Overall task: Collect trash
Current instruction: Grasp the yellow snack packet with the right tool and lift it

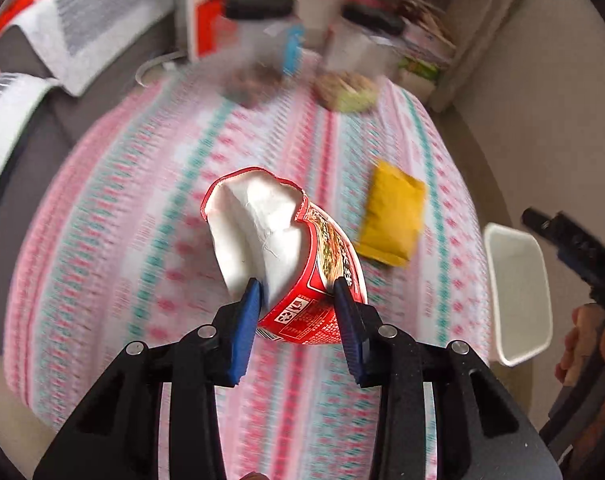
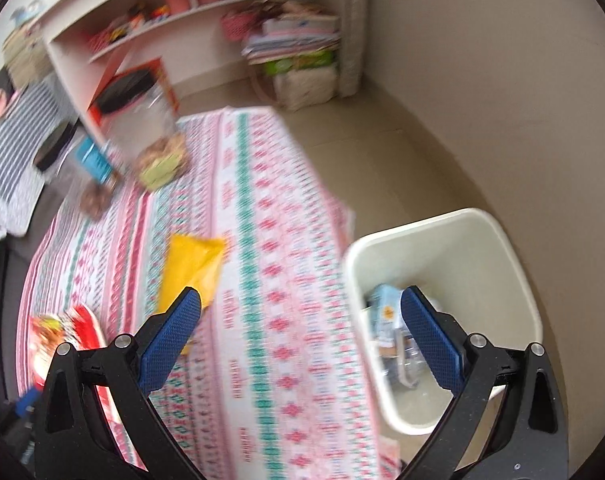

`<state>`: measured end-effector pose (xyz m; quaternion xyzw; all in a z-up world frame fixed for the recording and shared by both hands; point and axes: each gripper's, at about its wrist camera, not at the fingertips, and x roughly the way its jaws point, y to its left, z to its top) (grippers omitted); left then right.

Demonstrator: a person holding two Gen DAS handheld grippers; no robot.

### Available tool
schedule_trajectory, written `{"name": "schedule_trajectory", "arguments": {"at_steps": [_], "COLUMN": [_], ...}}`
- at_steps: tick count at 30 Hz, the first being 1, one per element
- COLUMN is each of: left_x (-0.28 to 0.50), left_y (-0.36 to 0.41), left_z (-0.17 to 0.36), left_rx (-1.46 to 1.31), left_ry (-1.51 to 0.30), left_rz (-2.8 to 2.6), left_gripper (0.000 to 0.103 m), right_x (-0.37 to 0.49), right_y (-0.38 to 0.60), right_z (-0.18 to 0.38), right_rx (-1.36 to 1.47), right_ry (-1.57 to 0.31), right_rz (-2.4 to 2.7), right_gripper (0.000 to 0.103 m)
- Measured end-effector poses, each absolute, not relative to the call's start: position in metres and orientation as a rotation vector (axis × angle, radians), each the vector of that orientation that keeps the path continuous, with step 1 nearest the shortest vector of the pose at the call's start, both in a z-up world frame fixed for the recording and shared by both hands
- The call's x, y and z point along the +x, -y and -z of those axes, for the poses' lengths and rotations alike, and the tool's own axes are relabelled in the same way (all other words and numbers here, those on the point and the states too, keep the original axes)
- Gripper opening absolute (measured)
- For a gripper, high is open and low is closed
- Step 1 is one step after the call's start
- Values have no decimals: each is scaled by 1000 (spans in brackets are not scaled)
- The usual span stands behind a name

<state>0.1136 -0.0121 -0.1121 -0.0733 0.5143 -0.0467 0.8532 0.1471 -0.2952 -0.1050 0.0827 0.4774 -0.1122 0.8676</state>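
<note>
Red crushed noodle cup (image 1: 302, 280) clamped in left hand-held gripper (image 1: 298, 296), right hand-held gripper (image 2: 302, 320) wide open, empty: carry over white bin (image 2: 454, 240) before releasing.

The left wrist view looks steeply down along the left tool (image 1: 298, 292) at close range, over the patterned counter (image 1: 142, 208) toward the shelf (image 1: 442, 20) at the far end. The right wrist view, from the right tool (image 2: 302, 312), tilts down over the counter's (image 2: 262, 240) right edge and the bin (image 2: 510, 248) on the floor. Both views share the counter, yellow packet (image 1: 394, 216) (image 2: 190, 264), jars (image 1: 258, 40) (image 2: 138, 108), bin (image 1: 518, 292) and shelf (image 2: 142, 32).
</note>
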Motion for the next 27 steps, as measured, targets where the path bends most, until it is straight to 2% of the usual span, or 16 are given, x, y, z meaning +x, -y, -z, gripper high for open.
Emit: {"name": "schedule_trajectory", "arguments": {"at_steps": [10, 16, 18, 19, 20, 22, 23, 24, 25, 27], "left_x": [116, 116, 116, 117, 117, 117, 116, 115, 113, 112], "left_y": [-53, -71, -77, -81, -82, -85, -86, -87, -88, -88], "left_z": [97, 83, 82, 82, 83, 83, 83, 82, 81, 79], "left_rx": [-185, -157, -158, -162, -164, -159, -153, -147, -139, -132], "left_ry": [-984, -940, -938, -943, -947, -951, -947, -941, -934, -922], "left_rz": [28, 10, 0, 0, 1, 1, -3, -8, -12, -15], "left_gripper": [37, 38, 38, 38, 38, 38, 38, 38, 38, 38], "right_x": [193, 209, 213, 216, 217, 217, 217, 216, 216, 213], "right_y": [234, 210, 206, 204, 202, 201, 201, 202, 202, 201], "right_z": [160, 180, 188, 194, 199, 201, 199, 196, 191, 181], "right_rx": [126, 37, 8, 6, 16, 49, 54, 63, 82, 93], "right_ry": [-1105, -1105, -1115, -1132, -1149, -1142, -1133, -1129, -1126, -1104], "right_rz": [249, 256, 251, 230, 204, 170, 160, 150, 133, 114], "right_gripper": [96, 93, 84, 72, 54, 41, 28, 26, 19, 18]}}
